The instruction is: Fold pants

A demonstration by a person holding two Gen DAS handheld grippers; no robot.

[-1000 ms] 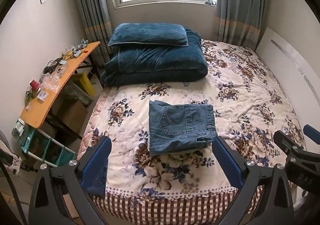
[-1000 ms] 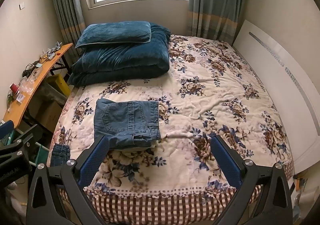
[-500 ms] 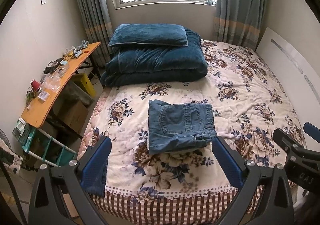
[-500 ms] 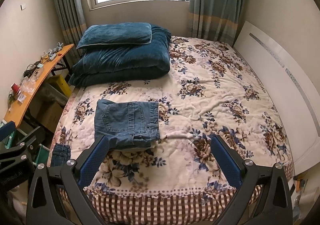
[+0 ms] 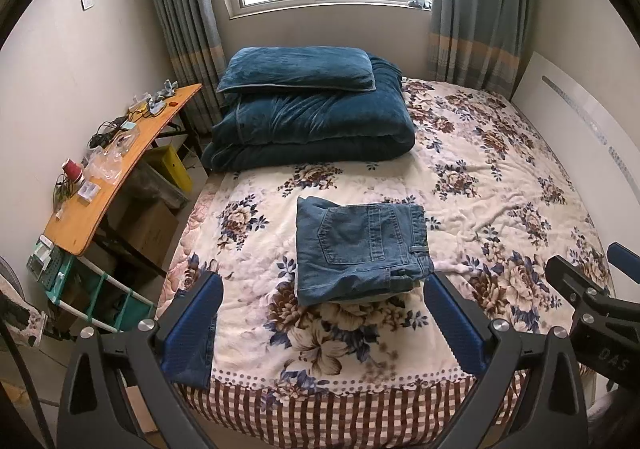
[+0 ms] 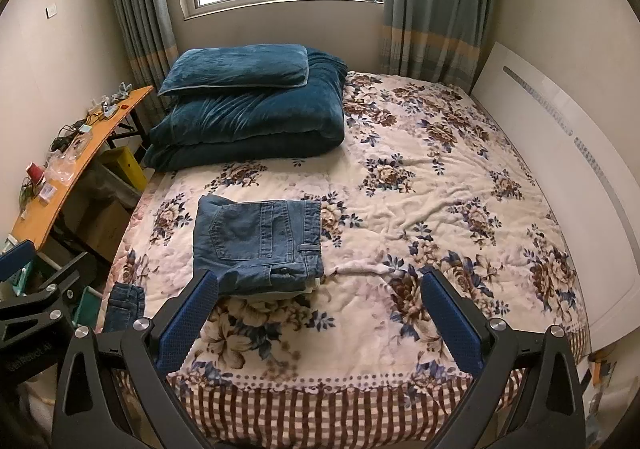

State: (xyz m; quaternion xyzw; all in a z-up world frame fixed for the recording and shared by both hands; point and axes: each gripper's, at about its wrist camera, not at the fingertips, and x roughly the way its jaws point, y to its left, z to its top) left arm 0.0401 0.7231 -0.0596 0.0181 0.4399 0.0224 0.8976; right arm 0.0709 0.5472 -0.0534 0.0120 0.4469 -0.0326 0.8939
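Observation:
Blue denim pants lie folded into a compact rectangle on the floral bed, near its front left part; they also show in the right wrist view. My left gripper is open and empty, held back over the bed's front edge, short of the pants. My right gripper is open and empty, just right of the pants and nearer the front edge. More denim hangs at the bed's front left corner.
A dark blue pillow rests on a folded blue quilt at the bed's head. A cluttered wooden desk stands left of the bed. A white board leans along the right wall.
Both grippers have drifted back slightly from the bed; the folded pants have not moved.

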